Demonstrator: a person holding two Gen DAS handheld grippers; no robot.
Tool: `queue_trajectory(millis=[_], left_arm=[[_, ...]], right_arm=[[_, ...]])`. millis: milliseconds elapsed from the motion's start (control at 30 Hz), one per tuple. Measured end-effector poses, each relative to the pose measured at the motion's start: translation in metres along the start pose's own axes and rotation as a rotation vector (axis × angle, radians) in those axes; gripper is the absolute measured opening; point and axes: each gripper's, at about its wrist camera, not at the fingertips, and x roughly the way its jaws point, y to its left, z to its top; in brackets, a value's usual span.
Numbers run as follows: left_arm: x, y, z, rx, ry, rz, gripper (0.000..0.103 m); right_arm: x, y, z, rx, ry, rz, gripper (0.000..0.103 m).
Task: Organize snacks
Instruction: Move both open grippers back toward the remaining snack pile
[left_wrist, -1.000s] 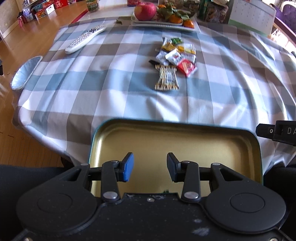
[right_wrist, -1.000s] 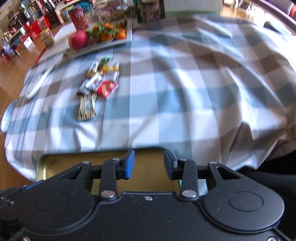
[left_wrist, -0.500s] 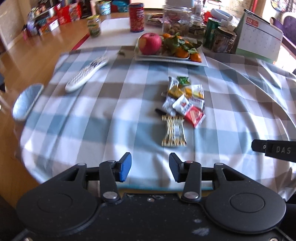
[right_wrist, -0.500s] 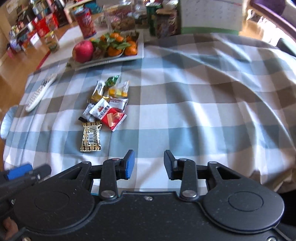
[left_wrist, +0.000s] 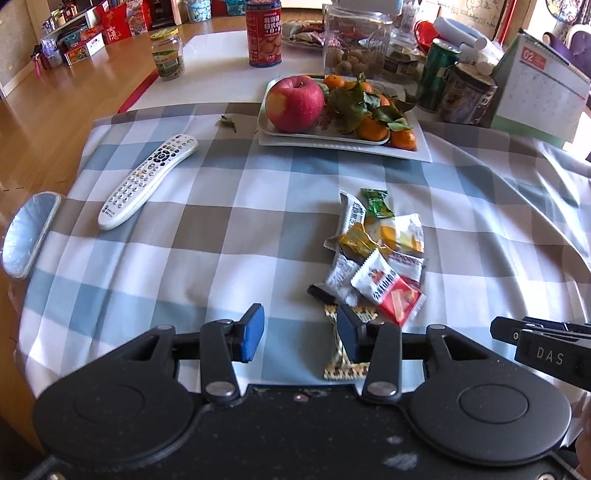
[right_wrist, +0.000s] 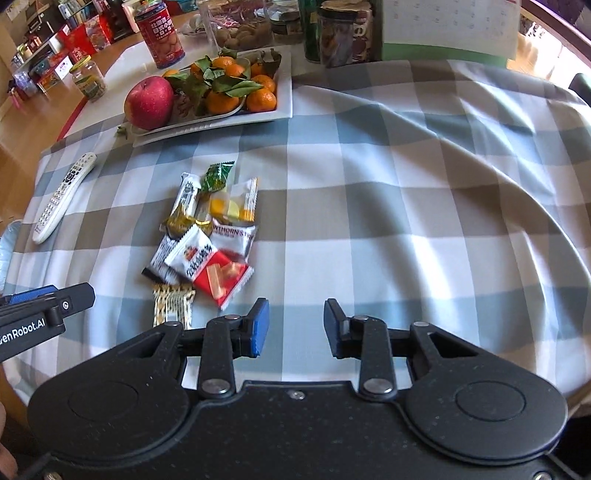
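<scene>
A heap of wrapped snacks (left_wrist: 376, 266) (right_wrist: 207, 236) lies on the checked tablecloth (left_wrist: 221, 236), with a red packet (left_wrist: 400, 301) (right_wrist: 221, 277) and a gold wafer bar (left_wrist: 345, 365) (right_wrist: 173, 304) nearest me. My left gripper (left_wrist: 300, 334) hovers open just left of the heap's near end. Nothing sits between its fingers, and its right finger covers part of the gold bar. My right gripper (right_wrist: 296, 328) hangs over bare cloth to the right of the heap, its jaws closing on nothing. Each gripper's tip shows at the edge of the other's view.
A white remote (left_wrist: 147, 179) lies at the left. A foil dish (left_wrist: 29, 232) sits at the table's left edge. Behind the snacks stands a white plate (left_wrist: 343, 146) with an apple and tangerines, then jars, cans and a desk calendar (left_wrist: 539, 96).
Both grippers have moved forward over the table toward the snack heap. The gold-lined tin seen under them a second ago has dropped out of view. The right jaws have narrowed a little.
</scene>
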Motion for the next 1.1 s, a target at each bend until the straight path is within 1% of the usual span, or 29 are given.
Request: queue_trajectory(millis=[100,200,233,300,367,467,533,633,667,733,867,967,1067,1100], left_arm=[[0.011,0.006,0.004,-0.029,0.015,-0.019,0.044],[0.023,0.013,0.007,-0.06,0.059,-0.027,0.044],[0.025,0.016,0.008,-0.071,0.071,-0.023,0.044],[0.025,0.022,0.012,-0.094,0.069,-0.009,0.044],[0.025,0.028,0.016,-0.116,0.063,0.013,0.043],[0.024,0.035,0.021,-0.127,0.073,0.02,0.043],[0.027,0.041,0.023,-0.153,0.112,0.009,0.043],[0.035,0.048,0.023,-0.184,0.173,-0.036,0.043],[0.038,0.048,0.022,-0.185,0.199,-0.037,0.042],[0.041,0.049,0.02,-0.187,0.225,-0.031,0.043],[0.042,0.05,0.02,-0.205,0.237,-0.042,0.042],[0.04,0.052,0.021,-0.215,0.233,-0.05,0.042],[0.04,0.053,0.023,-0.219,0.234,-0.049,0.042],[0.04,0.053,0.023,-0.22,0.237,-0.052,0.042]], right_arm=[[0.01,0.005,0.011,-0.001,-0.002,-0.012,0.042],[0.02,0.008,0.024,0.027,0.005,0.013,0.042],[0.022,0.01,0.029,0.038,0.003,0.021,0.042],[0.026,0.015,0.039,0.052,-0.007,0.03,0.042],[0.031,0.024,0.049,0.054,-0.021,0.017,0.042],[0.044,0.036,0.062,0.04,-0.013,-0.001,0.042],[0.054,0.044,0.069,0.04,0.003,-0.008,0.042],[0.069,0.053,0.075,0.027,0.031,-0.027,0.042],[0.073,0.056,0.076,0.022,0.035,-0.039,0.042],[0.08,0.061,0.08,0.019,0.03,-0.061,0.042],[0.088,0.067,0.09,0.05,0.003,-0.059,0.042],[0.1,0.072,0.096,0.061,0.029,-0.045,0.042],[0.112,0.08,0.094,0.031,0.034,-0.072,0.042],[0.115,0.082,0.092,0.012,0.03,-0.088,0.044]])
